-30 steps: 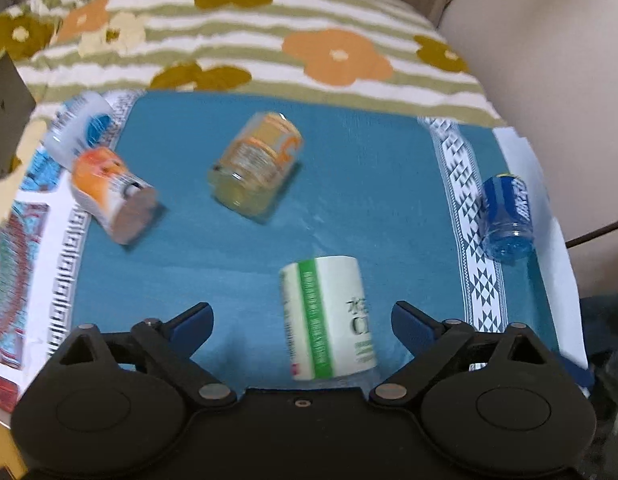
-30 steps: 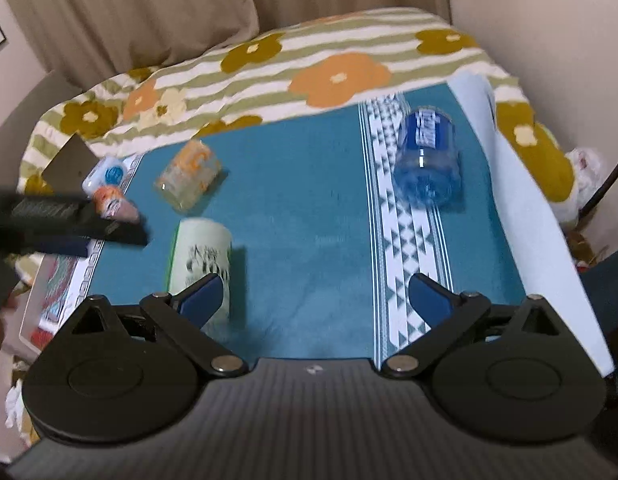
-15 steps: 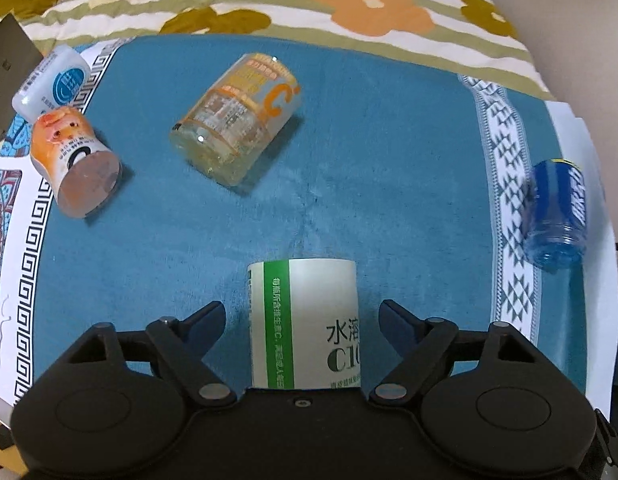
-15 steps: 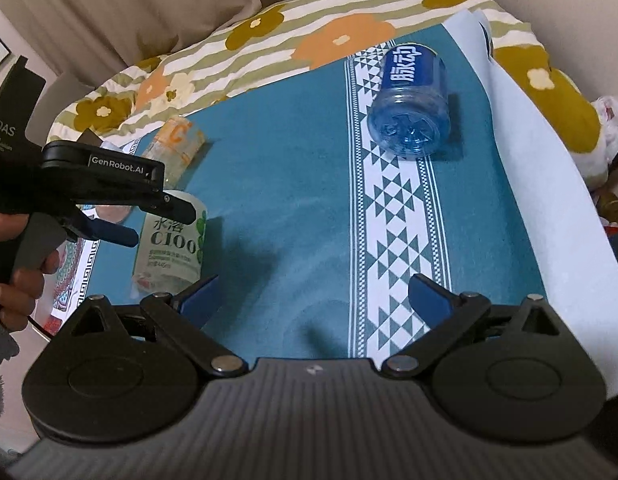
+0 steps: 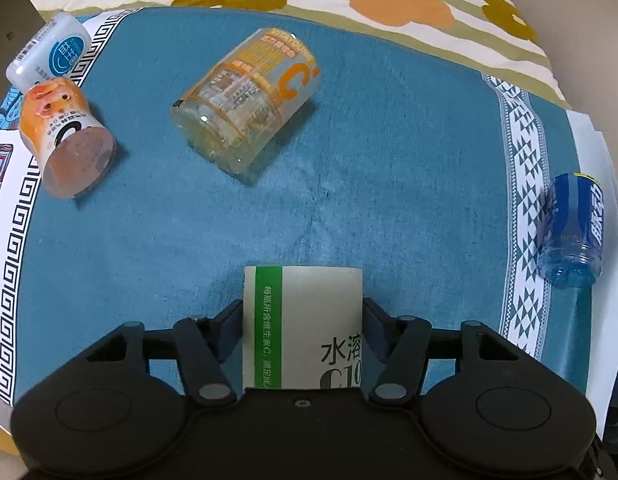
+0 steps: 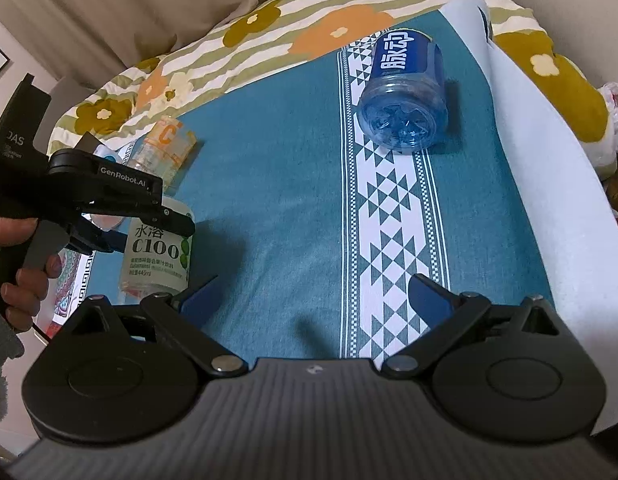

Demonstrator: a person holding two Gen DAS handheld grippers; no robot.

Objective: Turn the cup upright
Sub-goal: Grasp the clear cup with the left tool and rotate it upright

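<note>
Teal cloth; left tongs grip white cup.

green-label cup base hidden, probably gripped

In the right wrist view, the right gripper is held with its two blue-padded fingers spread wide above a teal cloth with a white triangle-patterned band, nothing being held between them. At the far right a blue transparent plastic cup with white characters is seen lying on its side, its ribbed base turned toward the camera. At the left the black left gripper, gripped by a hand, is closed around a white-and-green labelled clear plastic cup marked C100, beyond which a clear cup with an orange label is seen lying on its side.
</note>
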